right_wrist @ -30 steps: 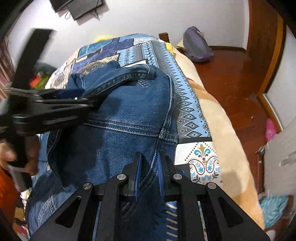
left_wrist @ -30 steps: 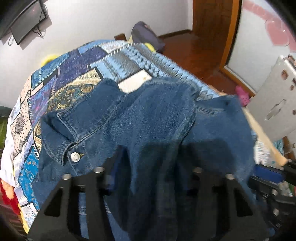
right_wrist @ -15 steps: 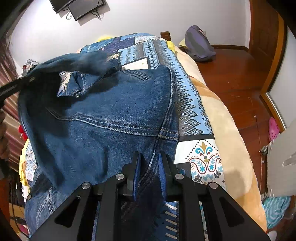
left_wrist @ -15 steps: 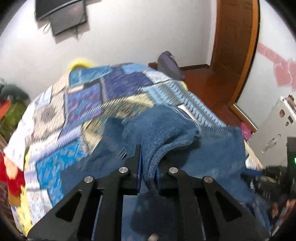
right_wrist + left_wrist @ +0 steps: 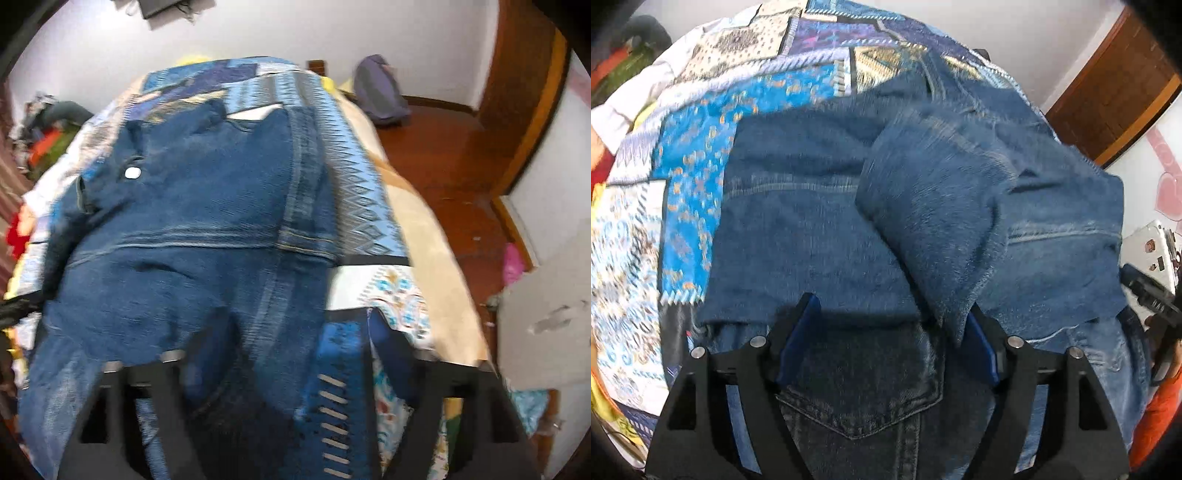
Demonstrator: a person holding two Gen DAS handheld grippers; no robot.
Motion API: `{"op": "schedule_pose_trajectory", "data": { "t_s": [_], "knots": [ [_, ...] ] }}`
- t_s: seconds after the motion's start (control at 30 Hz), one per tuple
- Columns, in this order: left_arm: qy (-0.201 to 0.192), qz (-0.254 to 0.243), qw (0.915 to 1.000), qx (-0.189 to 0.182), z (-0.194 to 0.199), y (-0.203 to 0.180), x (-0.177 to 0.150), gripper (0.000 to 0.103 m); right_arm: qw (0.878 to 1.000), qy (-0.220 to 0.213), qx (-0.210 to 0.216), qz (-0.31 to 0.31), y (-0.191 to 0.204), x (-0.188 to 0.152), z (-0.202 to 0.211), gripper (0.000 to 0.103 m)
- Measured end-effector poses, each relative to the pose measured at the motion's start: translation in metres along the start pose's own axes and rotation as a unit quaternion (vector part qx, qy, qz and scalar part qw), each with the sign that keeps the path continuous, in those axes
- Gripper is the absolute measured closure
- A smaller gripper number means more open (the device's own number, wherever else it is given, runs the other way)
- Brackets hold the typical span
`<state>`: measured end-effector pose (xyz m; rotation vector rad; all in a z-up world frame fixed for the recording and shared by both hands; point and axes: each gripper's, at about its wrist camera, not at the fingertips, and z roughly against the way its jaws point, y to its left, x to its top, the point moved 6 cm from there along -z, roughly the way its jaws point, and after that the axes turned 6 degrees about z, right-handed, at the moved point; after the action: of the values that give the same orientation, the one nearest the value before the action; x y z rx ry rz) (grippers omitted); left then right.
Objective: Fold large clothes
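A blue denim jacket lies on a bed with a patchwork quilt. One sleeve is laid across its body. My left gripper is open just above the jacket, its fingers apart on either side of the sleeve's end. In the right wrist view the jacket lies lengthwise with a metal button showing. My right gripper is open over the jacket's near right edge and holds nothing.
The quilt ends at the bed's right edge, with a wooden floor beyond. A grey bag lies on the floor by the wall. A pale appliance stands at right. Clothes are piled at left.
My left gripper carried the sleeve across the jacket, lowered it and opened. My right gripper let go of the jacket's edge and opened.
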<state>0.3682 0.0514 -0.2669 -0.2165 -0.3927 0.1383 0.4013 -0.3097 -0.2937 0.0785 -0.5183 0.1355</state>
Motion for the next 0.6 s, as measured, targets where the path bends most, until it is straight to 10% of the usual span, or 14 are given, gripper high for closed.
{"op": "schedule_pose_trajectory", "data": {
  "t_s": [0.3, 0.43, 0.53, 0.6],
  "knots": [
    [-0.004, -0.088, 0.9960, 0.018, -0.011, -0.059, 0.048, 0.014, 0.995, 0.017, 0.055, -0.077, -0.013, -0.003, 0.006, 0.020],
    [0.004, -0.107, 0.9909, 0.081, -0.046, -0.064, 0.058, 0.016, 0.996, 0.015, 0.057, -0.071, -0.008, -0.002, 0.011, 0.020],
    [-0.034, -0.139, 0.9837, 0.109, -0.044, -0.072, 0.066, 0.042, 0.996, 0.014, 0.057, -0.063, -0.004, -0.003, 0.014, 0.020],
    [-0.047, -0.152, 0.9807, 0.114, -0.034, -0.074, 0.068, 0.076, 0.997, 0.015, 0.057, -0.058, -0.001, -0.004, 0.014, 0.020]
  ]
}}
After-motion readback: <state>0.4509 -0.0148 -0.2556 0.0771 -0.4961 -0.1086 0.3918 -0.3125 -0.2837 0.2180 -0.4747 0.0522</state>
